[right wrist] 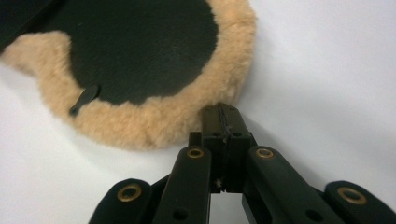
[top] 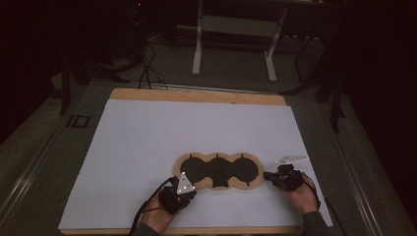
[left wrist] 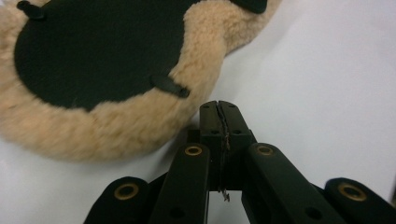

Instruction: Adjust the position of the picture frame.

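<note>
A flat piece made of three joined black rounds with a tan fleece border (top: pixel 218 171) lies on the white table cover (top: pixel 147 142). My left gripper (top: pixel 189 186) rests at its near left end, jaws pressed together with nothing between them; in the left gripper view the tips (left wrist: pixel 219 109) sit just off the fleece rim (left wrist: pixel 116 126). My right gripper (top: pixel 268 176) sits at the piece's right end, also shut and empty; in the right gripper view its tips (right wrist: pixel 221 112) touch or nearly touch the fleece edge (right wrist: pixel 154 123). Small black tabs (left wrist: pixel 170 86) (right wrist: pixel 84 99) lie on the black rounds.
The white cover lies on a wooden tabletop (top: pixel 196 96) with dark floor around it. A white frame stand (top: pixel 236 29) and cables (top: pixel 147 64) are beyond the table's far edge. A person's hands (top: pixel 302 196) hold the grippers at the near edge.
</note>
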Action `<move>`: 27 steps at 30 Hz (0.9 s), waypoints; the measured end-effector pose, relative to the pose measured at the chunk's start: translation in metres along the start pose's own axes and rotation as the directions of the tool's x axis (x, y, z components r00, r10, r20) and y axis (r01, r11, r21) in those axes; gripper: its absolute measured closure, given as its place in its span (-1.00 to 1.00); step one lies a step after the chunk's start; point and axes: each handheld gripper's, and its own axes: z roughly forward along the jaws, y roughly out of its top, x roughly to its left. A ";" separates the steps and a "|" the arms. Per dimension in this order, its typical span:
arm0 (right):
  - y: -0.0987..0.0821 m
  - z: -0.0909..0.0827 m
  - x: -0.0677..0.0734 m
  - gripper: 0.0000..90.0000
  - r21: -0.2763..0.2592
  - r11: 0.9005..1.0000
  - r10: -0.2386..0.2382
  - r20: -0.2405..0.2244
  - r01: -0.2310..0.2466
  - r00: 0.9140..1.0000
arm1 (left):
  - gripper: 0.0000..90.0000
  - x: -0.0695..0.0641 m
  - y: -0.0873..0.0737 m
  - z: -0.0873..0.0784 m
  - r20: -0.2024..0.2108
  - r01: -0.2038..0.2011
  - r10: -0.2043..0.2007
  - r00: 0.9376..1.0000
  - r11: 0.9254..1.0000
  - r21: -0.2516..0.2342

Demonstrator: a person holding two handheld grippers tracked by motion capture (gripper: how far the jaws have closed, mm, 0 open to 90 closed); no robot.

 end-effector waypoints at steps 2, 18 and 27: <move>0.002 0.001 0.005 1.00 0.004 1.000 -0.024 -0.019 0.024 1.000 | 1.00 0.006 -0.001 -0.002 -0.010 0.022 -0.021 1.000 1.000 0.001; 0.018 -0.001 0.018 0.99 -0.101 0.993 -0.060 0.031 0.062 0.998 | 1.00 0.015 -0.001 -0.002 -0.061 0.037 -0.037 0.997 0.999 -0.005; 0.027 0.014 0.004 0.99 -0.095 0.995 0.026 0.093 -0.017 0.995 | 1.00 0.027 -0.001 -0.003 -0.110 0.056 -0.057 0.992 0.998 -0.003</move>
